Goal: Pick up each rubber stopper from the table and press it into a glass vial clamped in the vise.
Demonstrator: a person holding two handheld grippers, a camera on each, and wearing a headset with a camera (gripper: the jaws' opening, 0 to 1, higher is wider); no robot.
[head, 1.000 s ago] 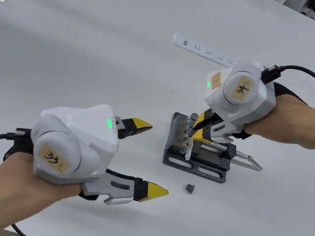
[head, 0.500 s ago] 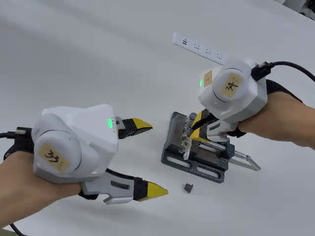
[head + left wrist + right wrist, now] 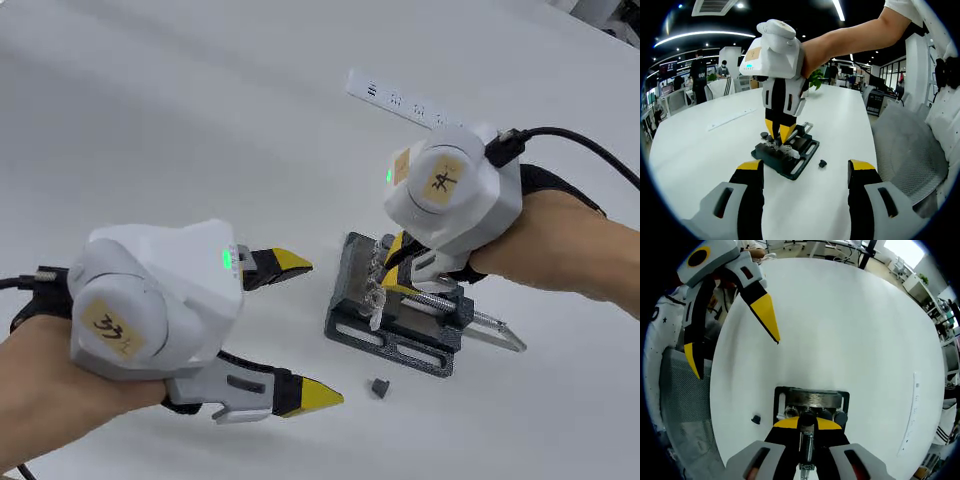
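Right gripper, pinching a rubber stopper, has sunk onto the vials in the vise: pressing likely starts; left gripper spread

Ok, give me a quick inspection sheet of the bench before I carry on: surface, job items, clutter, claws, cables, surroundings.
Surface: white table, bare where seen.
Job's things: vise clamping a row of vials; a stopper between the right claw's tips, over the row; a loose stopper on the table beside the vise.
Clutter: power strip beyond the vise.
Grippers: left claw open, held above the table, apart from the vise; right claw shut on the stopper, down at the vials.
Cables: black cable from the right gripper's back; another at the left one.
Surroundings: open office; mesh chair by the table; people at far desks.
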